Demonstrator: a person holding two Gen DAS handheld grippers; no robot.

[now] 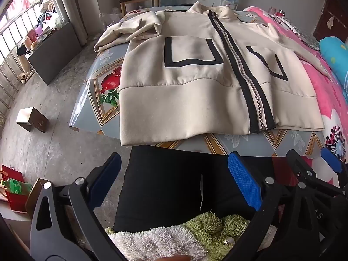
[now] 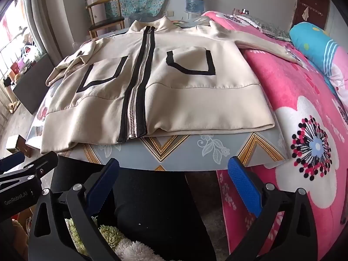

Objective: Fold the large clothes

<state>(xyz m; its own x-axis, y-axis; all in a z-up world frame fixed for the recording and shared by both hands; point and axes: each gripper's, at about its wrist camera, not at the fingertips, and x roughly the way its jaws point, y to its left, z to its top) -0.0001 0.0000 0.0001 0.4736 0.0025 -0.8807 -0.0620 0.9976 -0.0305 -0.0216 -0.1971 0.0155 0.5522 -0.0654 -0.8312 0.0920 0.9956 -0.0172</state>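
A cream zip-up jacket [image 1: 195,87] [image 2: 156,91] with black trim and two black-outlined pockets lies face up on a table [image 1: 239,143] [image 2: 195,150], zipper closed, collar at the far end. Its left sleeve is bunched over the table's far left edge, and the right sleeve stretches onto the pink blanket. My left gripper [image 1: 174,178] hangs open below the jacket's hem, in front of the table edge, with nothing between its blue pads. My right gripper [image 2: 174,180] is likewise open and empty, near the table's front edge. The right gripper [image 1: 315,169] also shows at the right of the left wrist view.
A pink flowered blanket [image 2: 293,119] covers a bed touching the table's right side. A person's black-clad legs [image 1: 174,191] and fluffy green-white slippers [image 1: 195,235] are beneath the grippers. A wooden chair [image 2: 104,15], a water jug [image 2: 195,0], a small box [image 1: 32,119] and a dark cabinet [image 1: 54,50] stand around.
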